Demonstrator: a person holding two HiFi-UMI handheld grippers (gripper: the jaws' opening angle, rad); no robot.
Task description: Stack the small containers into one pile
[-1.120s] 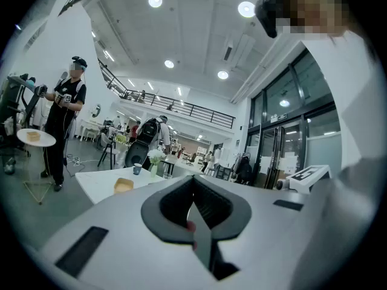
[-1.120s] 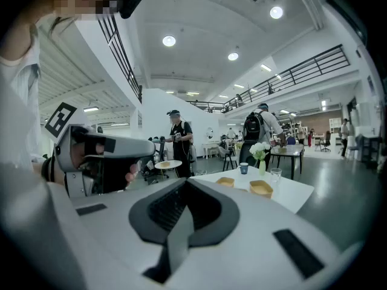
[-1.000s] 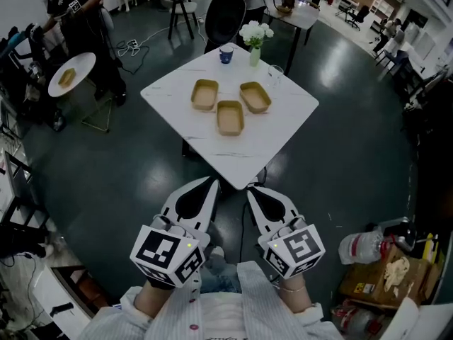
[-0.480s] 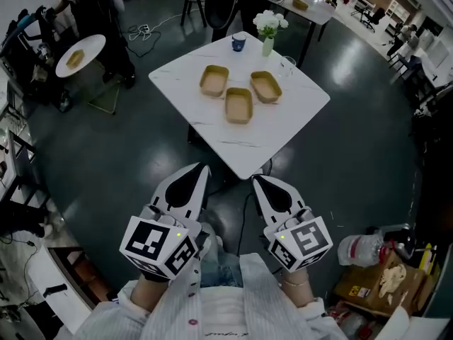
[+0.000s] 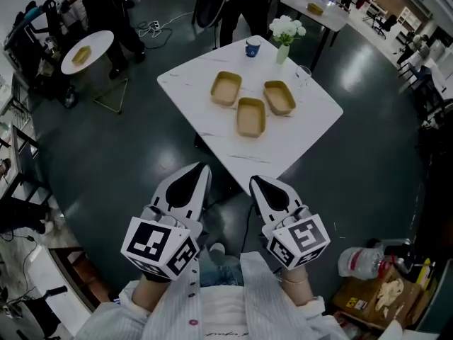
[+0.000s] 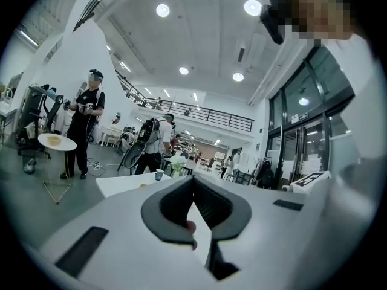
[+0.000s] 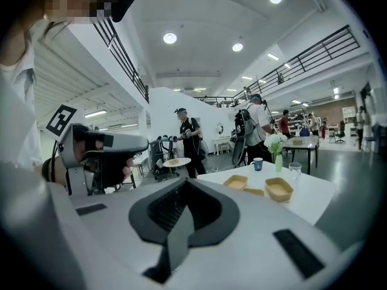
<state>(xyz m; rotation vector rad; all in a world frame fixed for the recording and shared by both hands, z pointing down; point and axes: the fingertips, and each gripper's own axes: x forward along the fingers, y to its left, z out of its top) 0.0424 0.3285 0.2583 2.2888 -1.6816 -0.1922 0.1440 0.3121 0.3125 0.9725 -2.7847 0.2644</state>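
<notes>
Your left gripper (image 5: 200, 172) and right gripper (image 5: 257, 183): lower centre of frame, side by side over dark floor, jaws pressed together, nothing between them. Small containers unstacked on white table (image 5: 311, 129), upper centre, well apart from both grippers: left container (image 5: 226, 88), middle container (image 5: 250, 116), right container (image 5: 279, 97). Blue cup (image 5: 253, 47), flower vase (image 5: 283, 52) near table's far corner.

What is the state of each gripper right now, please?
Left gripper: closed, holding nothing.
Right gripper: closed, holding nothing.
</notes>
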